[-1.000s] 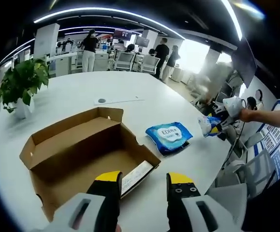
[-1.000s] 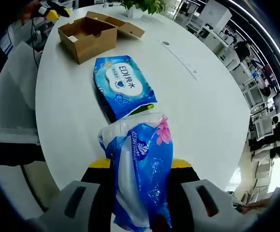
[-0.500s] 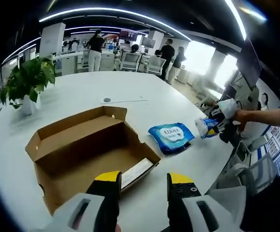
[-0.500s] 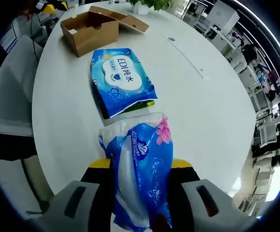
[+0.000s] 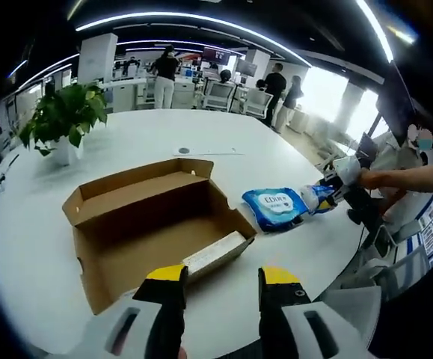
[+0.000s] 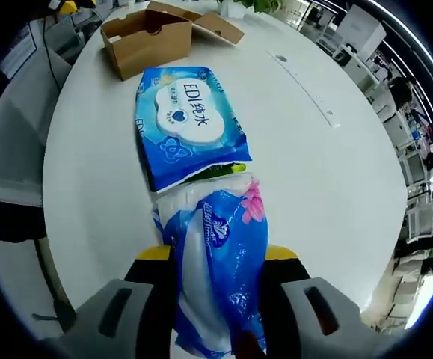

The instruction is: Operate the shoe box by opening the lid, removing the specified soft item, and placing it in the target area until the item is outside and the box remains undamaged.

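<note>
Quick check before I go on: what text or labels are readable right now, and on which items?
"EDI" followed by two Chinese characters: on the white label of the blue wipes pack lying on the table.
Blue logo and lettering on the tissue pack held in the right tool: too small and crumpled to read.
White label on the shoe box front edge: too blurred to read.

Potted plant on white table — people standing near desks behind.
</note>
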Tool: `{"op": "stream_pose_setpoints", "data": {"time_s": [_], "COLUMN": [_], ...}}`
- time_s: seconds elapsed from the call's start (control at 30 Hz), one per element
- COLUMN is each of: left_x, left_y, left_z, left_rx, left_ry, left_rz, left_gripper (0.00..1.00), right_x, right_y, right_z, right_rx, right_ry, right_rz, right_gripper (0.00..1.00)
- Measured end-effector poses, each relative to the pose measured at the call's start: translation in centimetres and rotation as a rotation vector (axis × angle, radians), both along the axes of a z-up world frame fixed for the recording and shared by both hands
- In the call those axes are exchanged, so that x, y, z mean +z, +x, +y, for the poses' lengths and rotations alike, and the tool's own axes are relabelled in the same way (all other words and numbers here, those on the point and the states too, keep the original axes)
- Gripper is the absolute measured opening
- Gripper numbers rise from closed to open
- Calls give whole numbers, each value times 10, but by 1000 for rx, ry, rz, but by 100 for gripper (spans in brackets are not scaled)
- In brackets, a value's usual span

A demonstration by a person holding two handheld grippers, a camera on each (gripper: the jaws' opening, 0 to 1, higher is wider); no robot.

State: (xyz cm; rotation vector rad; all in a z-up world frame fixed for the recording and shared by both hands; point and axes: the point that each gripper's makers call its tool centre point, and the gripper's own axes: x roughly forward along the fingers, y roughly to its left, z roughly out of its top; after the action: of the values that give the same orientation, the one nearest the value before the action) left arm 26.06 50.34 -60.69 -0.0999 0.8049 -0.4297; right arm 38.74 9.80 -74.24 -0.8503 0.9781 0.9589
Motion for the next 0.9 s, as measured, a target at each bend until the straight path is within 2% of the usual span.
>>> {"op": "stream_pose_setpoints", "data": {"time_s": [0.37,0.63,0.73,0.9], "left_x": [-3,-4,-5,-5], "left_y": [-13,-13,-11,-10], "left_z": [11,12,13,14], "left_rx": [45,54,54,55], "left_ry": [15,14,14,11], "left_rz": [17,20,22,24], "left_gripper": [38,38,38,38], "right_x": [-20,-23,-25,-25], "right_y": [5,10,8,7], "right_z": [0,6,9,9], "right_rx": [49,73,113,115], "right_ry": [-19,-14,-24,-29], "right_rz": [28,27,22,26], "right_gripper": [41,45,48,48]}}
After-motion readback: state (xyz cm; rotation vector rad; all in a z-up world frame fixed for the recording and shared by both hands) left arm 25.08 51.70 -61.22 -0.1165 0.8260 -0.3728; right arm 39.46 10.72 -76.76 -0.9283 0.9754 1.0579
